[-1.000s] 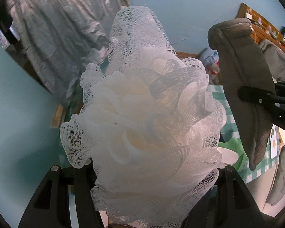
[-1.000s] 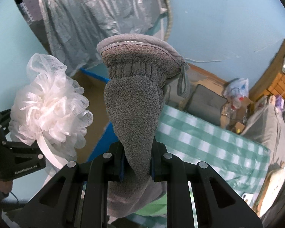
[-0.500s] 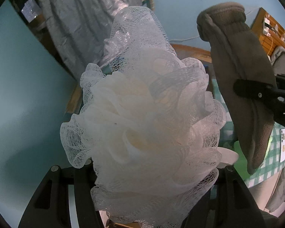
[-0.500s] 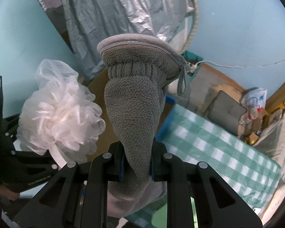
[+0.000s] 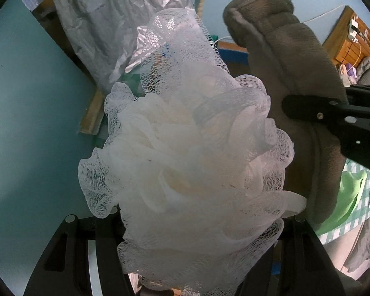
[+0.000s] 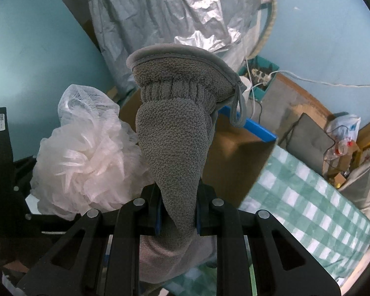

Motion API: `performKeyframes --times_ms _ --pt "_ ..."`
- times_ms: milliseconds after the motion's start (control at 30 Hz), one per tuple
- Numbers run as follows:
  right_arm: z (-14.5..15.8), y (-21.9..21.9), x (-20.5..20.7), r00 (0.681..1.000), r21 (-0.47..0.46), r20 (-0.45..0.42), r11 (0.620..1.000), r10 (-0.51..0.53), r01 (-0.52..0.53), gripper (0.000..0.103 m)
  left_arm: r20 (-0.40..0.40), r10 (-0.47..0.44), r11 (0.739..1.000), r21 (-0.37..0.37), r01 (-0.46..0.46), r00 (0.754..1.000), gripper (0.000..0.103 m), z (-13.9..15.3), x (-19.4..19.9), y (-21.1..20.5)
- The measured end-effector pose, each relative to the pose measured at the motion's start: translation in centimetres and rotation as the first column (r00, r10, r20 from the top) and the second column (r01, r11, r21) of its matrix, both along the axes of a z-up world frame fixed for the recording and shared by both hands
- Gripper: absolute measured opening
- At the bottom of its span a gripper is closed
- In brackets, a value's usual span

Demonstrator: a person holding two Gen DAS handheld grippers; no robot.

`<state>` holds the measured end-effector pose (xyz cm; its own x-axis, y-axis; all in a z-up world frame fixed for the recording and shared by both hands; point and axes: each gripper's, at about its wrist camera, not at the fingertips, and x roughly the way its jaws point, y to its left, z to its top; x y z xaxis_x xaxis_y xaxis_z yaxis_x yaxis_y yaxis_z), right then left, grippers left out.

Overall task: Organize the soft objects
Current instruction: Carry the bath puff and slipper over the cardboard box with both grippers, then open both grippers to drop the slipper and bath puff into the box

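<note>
My left gripper [image 5: 197,231] is shut on a white mesh bath sponge [image 5: 192,153] that fills the left wrist view and hides the fingertips. My right gripper [image 6: 178,212] is shut on a grey fleece mitt [image 6: 177,133] that stands upright between the pads. Both are held up in the air, close side by side. The mitt [image 5: 296,79] and the right gripper's black finger [image 5: 333,120] show at the right of the left wrist view, touching or nearly touching the sponge. The sponge [image 6: 86,157] shows at the left of the right wrist view.
A table with a green checked cloth [image 6: 308,197] lies below right. A brown cardboard box with a blue edge [image 6: 239,153] stands beyond the mitt. A silver cover [image 6: 172,12] hangs on the blue wall. A wooden shelf [image 5: 352,32] is at the far right.
Both grippers have swung left and come closer together, each keeping its hold. The mitt now sits right beside the sponge. The cardboard box has come into view.
</note>
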<state>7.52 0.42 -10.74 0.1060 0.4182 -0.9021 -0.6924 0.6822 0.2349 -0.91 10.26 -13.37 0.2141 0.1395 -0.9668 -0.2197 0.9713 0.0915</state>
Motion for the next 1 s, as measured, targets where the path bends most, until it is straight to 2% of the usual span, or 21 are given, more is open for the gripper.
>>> performKeyframes --times_ms 133,267,333,400,500,533,633,867,1000 --pt "-1.4 0.9 0.3 1.0 -0.017 -0.009 1.0 0.004 -0.004 0.017 -0.021 -0.012 1.0 -0.001 0.012 1.0 0.062 -1.0 0.7 0.6" --pt "-2.1 1.4 0.1 1.0 -0.019 -0.014 1.0 0.016 -0.016 0.019 -0.042 -0.025 1.0 0.011 0.026 0.999 0.07 -1.4 0.4 -0.1" --pt "-2.4 1.7 0.1 1.0 -0.024 -0.019 1.0 0.015 -0.016 0.028 -0.06 -0.035 0.999 0.033 0.037 0.998 0.074 -1.6 0.5 -0.4" --pt "-2.3 1.8 0.0 1.0 -0.025 -0.011 1.0 0.015 -0.015 0.03 -0.077 -0.051 0.997 0.055 0.055 0.996 0.083 -1.4 0.3 -0.6" --pt "-2.2 1.9 -0.2 1.0 -0.039 0.018 0.999 0.01 -0.009 0.052 -0.086 -0.065 0.997 0.045 0.07 0.994 0.086 -0.9 -0.2 -0.9" --pt "-2.1 1.8 -0.3 1.0 -0.039 0.029 0.999 0.008 -0.007 0.053 -0.083 -0.069 0.997 0.031 0.072 0.994 0.086 -0.5 -0.3 -1.0" --pt "-2.0 1.5 -0.3 0.999 -0.036 0.034 0.999 -0.001 0.002 0.053 -0.073 -0.07 0.998 0.001 0.07 0.995 0.093 0.6 -0.7 -1.2" --pt "-1.0 -0.1 -0.1 0.999 -0.023 0.041 0.999 -0.035 0.036 0.055 -0.071 -0.059 0.998 -0.014 0.058 0.996 0.093 0.8 -0.7 -0.4" --pt "-0.3 -1.1 -0.4 0.998 -0.027 0.054 0.999 -0.044 0.045 0.059 -0.065 -0.057 0.998 -0.022 0.055 0.996 0.093 0.5 -0.5 0.0"
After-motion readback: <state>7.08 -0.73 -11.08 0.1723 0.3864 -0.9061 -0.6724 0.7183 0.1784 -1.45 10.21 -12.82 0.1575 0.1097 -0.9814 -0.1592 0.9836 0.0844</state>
